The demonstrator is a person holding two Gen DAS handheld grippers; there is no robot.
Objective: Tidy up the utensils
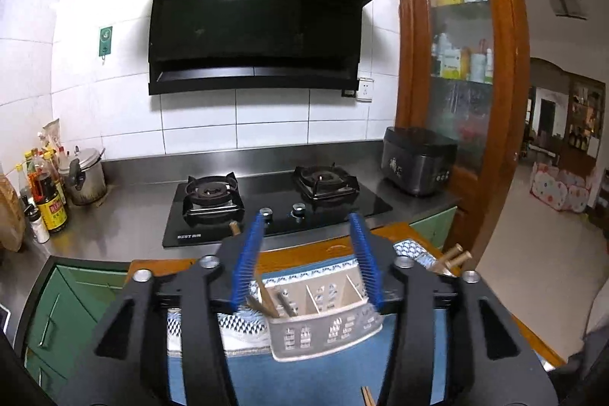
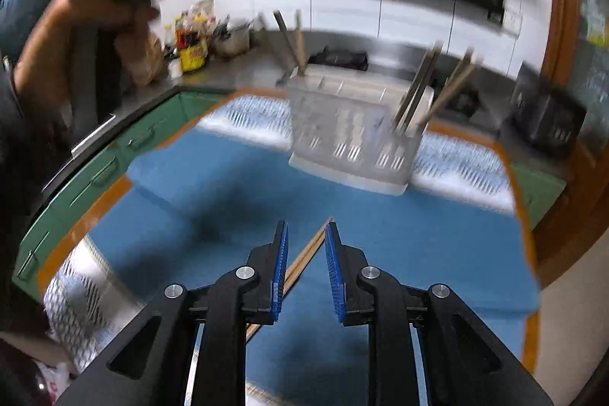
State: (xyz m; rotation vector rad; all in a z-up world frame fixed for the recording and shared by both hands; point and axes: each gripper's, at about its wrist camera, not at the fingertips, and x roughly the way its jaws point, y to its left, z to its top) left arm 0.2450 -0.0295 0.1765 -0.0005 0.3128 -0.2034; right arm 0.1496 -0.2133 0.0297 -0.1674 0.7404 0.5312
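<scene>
Left gripper [image 1: 310, 221] held high over the caddy [image 1: 325, 320], blue pads wide apart, nothing between them. Right gripper [image 2: 306, 234] low over the blue mat [image 2: 437, 246], jaws parted, straddling a pair of chopsticks [image 2: 304, 263] flat on the mat but not touching them.

Caddy upright toward the far edge of the table [image 2: 85, 225], white base on the mat, slotted grey walls, inner dividers forming several compartments. Wooden-handled utensils [image 1: 268, 295] leaning in its left end compartment; more handles [image 2: 422, 90] slanting out of the right end in the right wrist view, blurred by motion. Middle compartments bare in the left wrist view. Two wooden handles [image 1: 455, 257] jutting past the left gripper's right arm, near the table's right edge.

Patterned white border of the mat [image 2: 251, 117] running along the far edge behind the caddy. Chopsticks lying diagonally toward the near edge, tips pointing at the caddy, well apart from it.

Beyond the table: steel counter [image 1: 125, 215] with a two-burner hob [image 1: 274, 204], black hood [image 1: 255, 14] above, pot [image 1: 85, 175] and sauce bottles [image 1: 47, 185] in the left corner, rice cooker [image 1: 416, 160] at the right end beside a glass-fronted cabinet [image 1: 462, 63].
</scene>
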